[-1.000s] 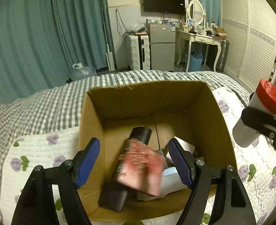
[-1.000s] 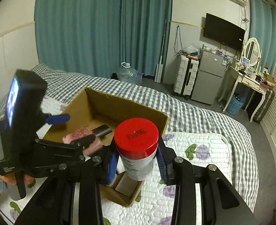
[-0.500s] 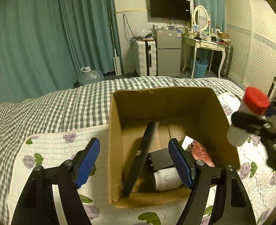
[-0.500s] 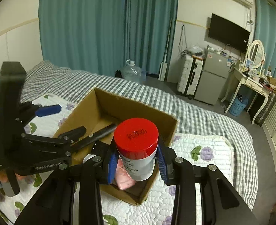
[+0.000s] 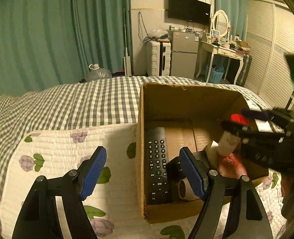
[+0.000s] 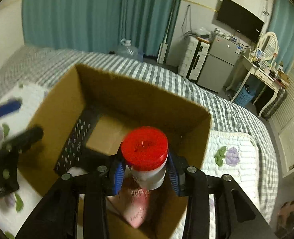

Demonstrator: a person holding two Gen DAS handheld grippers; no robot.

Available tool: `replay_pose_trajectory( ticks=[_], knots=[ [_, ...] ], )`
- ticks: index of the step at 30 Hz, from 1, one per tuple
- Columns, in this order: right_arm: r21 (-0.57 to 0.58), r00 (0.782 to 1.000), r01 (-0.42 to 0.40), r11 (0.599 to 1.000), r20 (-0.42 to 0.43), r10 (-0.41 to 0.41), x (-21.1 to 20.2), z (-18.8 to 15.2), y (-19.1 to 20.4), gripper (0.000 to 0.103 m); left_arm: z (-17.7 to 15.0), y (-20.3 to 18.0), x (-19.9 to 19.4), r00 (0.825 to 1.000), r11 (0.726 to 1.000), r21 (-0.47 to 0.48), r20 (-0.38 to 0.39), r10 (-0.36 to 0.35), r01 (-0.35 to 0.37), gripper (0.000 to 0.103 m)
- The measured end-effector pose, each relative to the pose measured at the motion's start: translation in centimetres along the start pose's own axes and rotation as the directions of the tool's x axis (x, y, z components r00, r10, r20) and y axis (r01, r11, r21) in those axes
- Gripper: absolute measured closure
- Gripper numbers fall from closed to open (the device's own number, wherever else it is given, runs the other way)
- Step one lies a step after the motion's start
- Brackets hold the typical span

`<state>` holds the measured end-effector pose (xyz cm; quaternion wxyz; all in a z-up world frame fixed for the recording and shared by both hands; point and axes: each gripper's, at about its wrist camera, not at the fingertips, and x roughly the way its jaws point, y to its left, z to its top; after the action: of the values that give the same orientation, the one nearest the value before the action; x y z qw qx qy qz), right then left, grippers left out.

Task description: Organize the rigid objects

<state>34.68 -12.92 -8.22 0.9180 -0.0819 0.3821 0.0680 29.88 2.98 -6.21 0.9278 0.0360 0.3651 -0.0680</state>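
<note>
The right gripper point(image 6: 145, 174) is closed on a white bottle with a red cap point(image 6: 145, 155), gripping it just below the cap. The bottle hangs upright inside the mouth of the cardboard box point(image 6: 83, 83), over its right-hand part. The left gripper point(image 5: 143, 171) is spread wide and holds nothing; one blue pad lies over the floral quilt point(image 5: 67, 141), the other over the box interior.

Box contents: a black remote control point(image 5: 158, 165) lies flat along the left wall. A pink packet point(image 6: 136, 207) sits directly under the bottle, with a white cylindrical item point(image 5: 183, 189) and a dark item beside it.

Probable faults from this position:
- Release onto the pink packet. The bottle would probably land on an uneven, sloped surface, tip over and roll against the other items.
- Contact between a right finger and the near box wall. The box stands on soft bedding and is likely to shift or tilt.
- Collision with the left gripper, which is near the box.
</note>
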Motion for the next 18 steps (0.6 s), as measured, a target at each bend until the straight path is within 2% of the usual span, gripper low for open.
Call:
replay_pose_trajectory(
  ticks=[1,4,10,14,18],
  knots=[
    [0.034,1.000,-0.007,0.999,0.023,0.006,-0.4,0.4,-0.3,0.038,-0.1,0.1,0.1,1.000,1.000,-0.007,-0.005,-0.003,0.003,0.025],
    [0.070,0.996,-0.026,0.997,0.081,0.020,-1.7,1.4,-0.5,0.038,-0.3,0.3,-0.1,1.000,1.000,-0.019,-0.015,-0.014,0.013,0.025],
    [0.031,0.993,-0.003,1.000,0.121,-0.001,-5.1,1.6,0.0,0.038,0.3,0.0,-2.5,1.000,1.000,-0.026,0.003,-0.018,0.018,0.025],
    [0.039,0.989,0.006,0.999,0.150,-0.012,-9.1,1.7,-0.3,0.038,1.7,-1.1,-6.3,0.999,1.000,-0.009,0.045,-0.014,0.014,0.025],
    [0.055,0.979,0.020,0.998,0.201,-0.030,-14.4,2.7,-1.1,0.038,3.4,-2.2,-11.9,0.992,1.000,0.005,0.125,-0.018,0.018,0.025]
  ],
)
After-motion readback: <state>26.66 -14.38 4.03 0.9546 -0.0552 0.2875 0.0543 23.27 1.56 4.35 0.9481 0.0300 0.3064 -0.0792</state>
